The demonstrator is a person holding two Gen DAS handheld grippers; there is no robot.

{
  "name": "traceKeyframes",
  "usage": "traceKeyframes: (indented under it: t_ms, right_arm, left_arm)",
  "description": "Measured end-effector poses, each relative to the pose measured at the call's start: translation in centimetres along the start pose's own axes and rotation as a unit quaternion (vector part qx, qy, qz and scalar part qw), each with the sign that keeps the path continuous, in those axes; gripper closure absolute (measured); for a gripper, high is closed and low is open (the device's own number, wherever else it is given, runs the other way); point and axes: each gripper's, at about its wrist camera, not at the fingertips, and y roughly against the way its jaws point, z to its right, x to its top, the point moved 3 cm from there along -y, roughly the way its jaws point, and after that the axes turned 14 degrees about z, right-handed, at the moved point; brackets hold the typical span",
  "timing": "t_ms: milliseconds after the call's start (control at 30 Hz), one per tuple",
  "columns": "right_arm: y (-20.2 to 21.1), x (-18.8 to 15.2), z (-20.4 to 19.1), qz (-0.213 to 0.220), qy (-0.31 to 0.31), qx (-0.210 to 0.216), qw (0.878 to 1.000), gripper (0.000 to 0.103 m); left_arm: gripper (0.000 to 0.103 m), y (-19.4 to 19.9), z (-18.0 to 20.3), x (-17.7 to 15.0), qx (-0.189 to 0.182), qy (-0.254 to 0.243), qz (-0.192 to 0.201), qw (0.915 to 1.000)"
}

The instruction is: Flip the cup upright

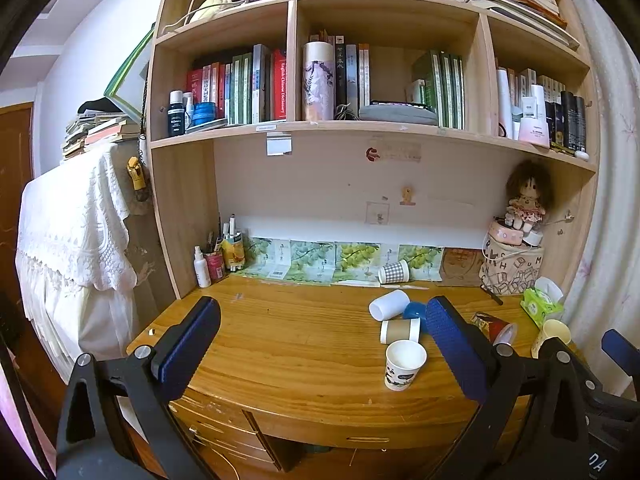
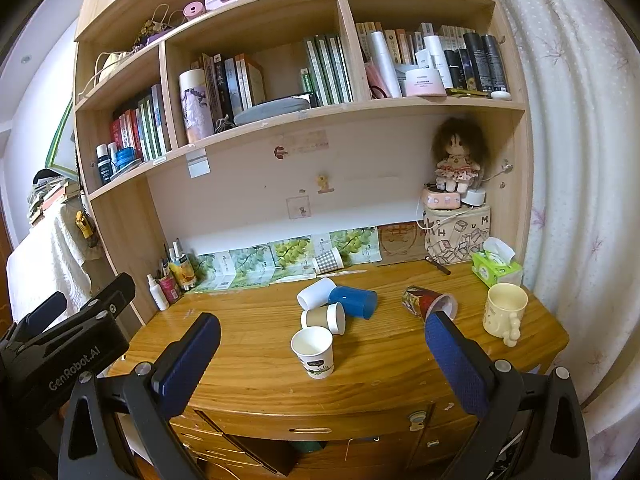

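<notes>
Several cups are on the wooden desk [image 2: 260,364]. A white paper cup with a panda print [image 1: 404,364] [image 2: 313,352] stands upright near the front. Behind it lie a brown-sleeved cup [image 2: 324,318] [image 1: 400,330], a blue cup [image 2: 354,301] [image 1: 414,311], a white cup [image 2: 316,292] [image 1: 389,304] and, at the back, a checked cup [image 2: 328,260] [image 1: 394,272]. A red patterned cup [image 2: 430,302] [image 1: 494,325] lies at the right. A cream mug [image 2: 503,310] [image 1: 550,336] stands upright. My left gripper [image 1: 320,332] and right gripper [image 2: 322,344] are open and empty, held before the desk.
A tissue box [image 2: 496,266] and a printed bag [image 2: 456,236] with a doll stand at the back right. Pens and a spray bottle [image 2: 158,294] stand at the back left. Bookshelves rise above the desk. A curtain hangs at the right. Drawers sit below the desk front.
</notes>
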Motion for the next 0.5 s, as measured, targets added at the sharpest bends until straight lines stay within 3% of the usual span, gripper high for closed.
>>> traceKeyframes:
  t_ms: [500]
  right_arm:
    - [-1.2, -0.4, -0.1, -0.010, -0.001, -0.010, 1.000, 0.001]
  left_arm:
    - [0.000, -1.6, 0.1, -0.6, -0.012, -0.004, -0.011, 0.9999]
